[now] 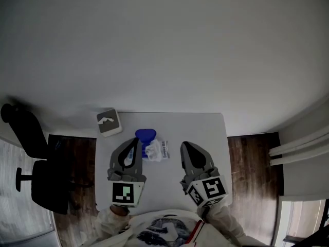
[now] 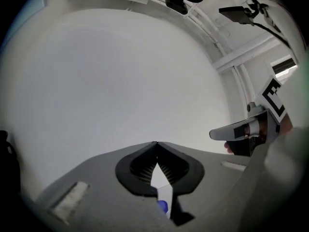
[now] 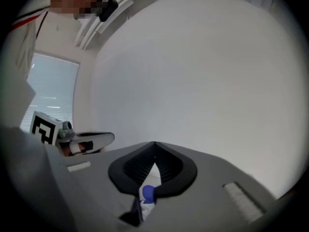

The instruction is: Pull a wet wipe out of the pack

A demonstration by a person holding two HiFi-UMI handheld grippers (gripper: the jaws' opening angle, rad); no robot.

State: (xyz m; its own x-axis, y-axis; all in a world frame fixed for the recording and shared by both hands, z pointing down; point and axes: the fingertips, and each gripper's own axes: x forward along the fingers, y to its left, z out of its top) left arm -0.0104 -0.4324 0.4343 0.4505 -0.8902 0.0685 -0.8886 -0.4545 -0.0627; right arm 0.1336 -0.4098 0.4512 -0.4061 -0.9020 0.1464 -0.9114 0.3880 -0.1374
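Observation:
The wet wipe pack lies on the white table, its blue lid flipped open at the far end and a white wipe tuft sticking up from it. My left gripper hovers just left of the pack, jaws shut and empty. Right of the pack is my right gripper, also shut with nothing in it. In the left gripper view the jaws meet at the tips, and the blue lid peeks below them. The right gripper view shows its tips together over the blue lid.
A small grey box stands at the table's far left corner. A black office chair sits on the wooden floor to the left. A plain white wall rises behind the table.

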